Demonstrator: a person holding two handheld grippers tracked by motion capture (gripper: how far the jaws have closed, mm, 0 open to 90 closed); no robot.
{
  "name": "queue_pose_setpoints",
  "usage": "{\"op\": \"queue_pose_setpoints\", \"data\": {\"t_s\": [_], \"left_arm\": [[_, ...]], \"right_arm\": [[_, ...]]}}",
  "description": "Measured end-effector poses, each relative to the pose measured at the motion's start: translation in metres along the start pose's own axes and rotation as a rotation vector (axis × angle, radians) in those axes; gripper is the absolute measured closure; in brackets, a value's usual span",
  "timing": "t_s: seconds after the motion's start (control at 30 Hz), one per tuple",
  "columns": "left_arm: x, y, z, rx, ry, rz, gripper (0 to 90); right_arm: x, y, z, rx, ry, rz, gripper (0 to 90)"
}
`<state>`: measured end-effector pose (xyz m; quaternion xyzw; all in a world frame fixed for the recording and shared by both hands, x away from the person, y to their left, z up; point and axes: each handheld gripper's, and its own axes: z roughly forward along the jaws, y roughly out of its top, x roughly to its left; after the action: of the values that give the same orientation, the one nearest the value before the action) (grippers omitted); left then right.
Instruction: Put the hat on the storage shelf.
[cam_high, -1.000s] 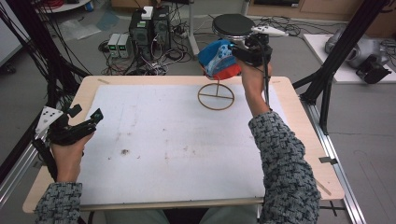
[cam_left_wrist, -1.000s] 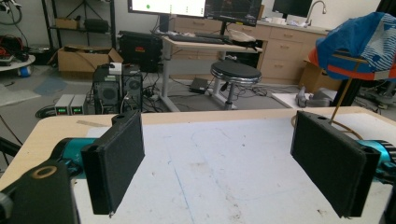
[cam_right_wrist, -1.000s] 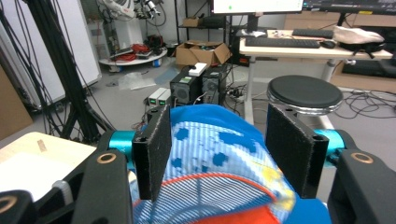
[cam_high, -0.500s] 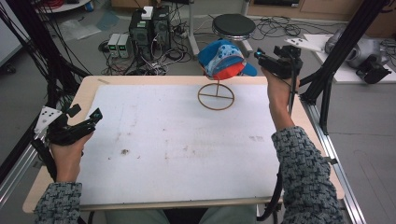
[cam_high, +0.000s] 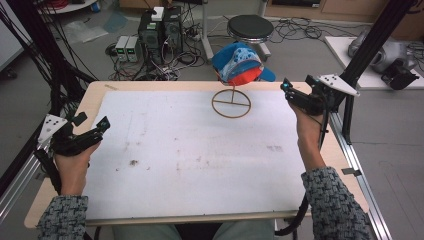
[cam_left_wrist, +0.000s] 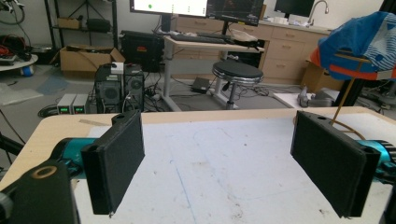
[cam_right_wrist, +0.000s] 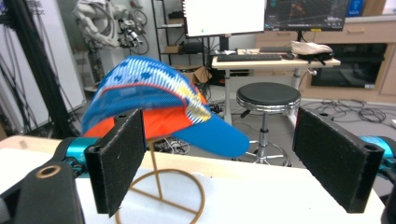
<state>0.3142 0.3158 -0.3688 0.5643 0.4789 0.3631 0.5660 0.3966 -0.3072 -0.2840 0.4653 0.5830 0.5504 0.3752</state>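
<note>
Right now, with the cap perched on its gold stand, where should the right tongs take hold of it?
By the blue brim: it juts free of the cap toward the right tongs, flat and thin. Come in level from the right, one pad above and one below, clear of the stand.

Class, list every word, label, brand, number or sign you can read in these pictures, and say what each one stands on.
No text can be read.
Monitors behind the table: lit screens, content too small and blurred.
Cap on the hat stand: a striped pattern, no legible lettering.
Grippers and white table cover: no markings visible.
</note>
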Motion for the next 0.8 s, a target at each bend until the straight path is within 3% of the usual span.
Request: {"op": "queue_pose_setpoints", "data": {"t_s": [0.3,0.53,0.67,0.73,0.8], "left_arm": [[0.0,-0.001,0.0,0.003,-0.001,-0.002,17.5],[0.0,-0.001,0.0,0.002,0.002,-0.003,17.5],[0.001,-0.002,0.0,0.003,0.003,-0.005,17.5],[0.001,-0.002,0.0,0.006,0.005,-0.004,17.5],[0.001,-0.002,0.0,0.007,0.005,-0.004,17.5]], "right_arm": [[0.011,-0.023,-0.028,-0.041,0.024,-0.073,12.6],[0.008,-0.045,-0.041,-0.047,0.02,-0.046,12.4],[0.005,-0.048,-0.045,-0.003,0.012,-0.039,11.5],[0.006,-0.051,-0.049,-0.048,0.006,-0.043,11.6],[0.005,-0.057,-0.051,-0.045,0.005,-0.044,11.6]]}}
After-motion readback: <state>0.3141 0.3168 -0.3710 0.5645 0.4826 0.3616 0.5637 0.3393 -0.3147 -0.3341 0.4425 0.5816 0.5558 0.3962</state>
